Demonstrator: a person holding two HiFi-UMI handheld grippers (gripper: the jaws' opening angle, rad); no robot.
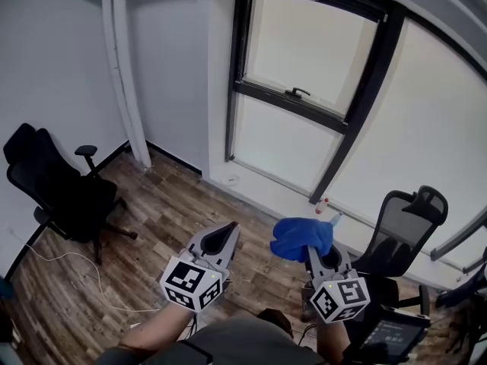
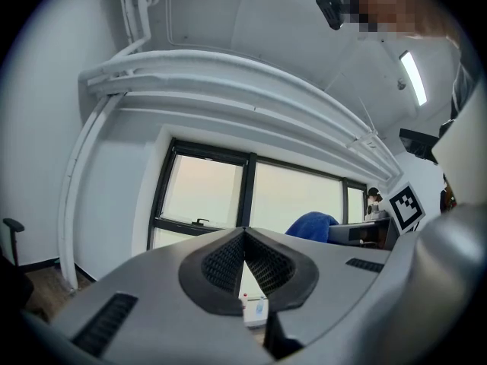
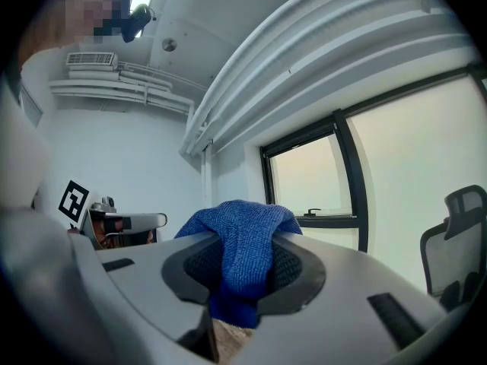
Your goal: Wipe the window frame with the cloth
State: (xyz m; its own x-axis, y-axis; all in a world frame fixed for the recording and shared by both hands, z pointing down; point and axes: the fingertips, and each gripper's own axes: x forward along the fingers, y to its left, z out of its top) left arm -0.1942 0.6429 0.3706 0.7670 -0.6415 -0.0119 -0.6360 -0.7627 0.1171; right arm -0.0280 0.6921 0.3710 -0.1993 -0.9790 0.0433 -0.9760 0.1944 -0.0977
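Blue cloth (image 3: 242,249) in R gripper (image 3: 243,276) jaws

A bare office: a black swivel chair (image 1: 65,192) sits well left of the left tool (image 1: 230,230), a mesh desk chair (image 1: 407,226) just right of the right tool (image 1: 312,253), and a tall window frame (image 1: 358,97) ahead.

No legible text, brand, number or sign is found in any view. The left gripper (image 1: 227,233) and right gripper (image 1: 310,249) bear only black-and-white square marker patterns, without letters or digits. The screen (image 1: 393,333) at the lower right of the head view and the label on the small bottle (image 1: 323,204) below the window (image 1: 289,147) are too small to read.
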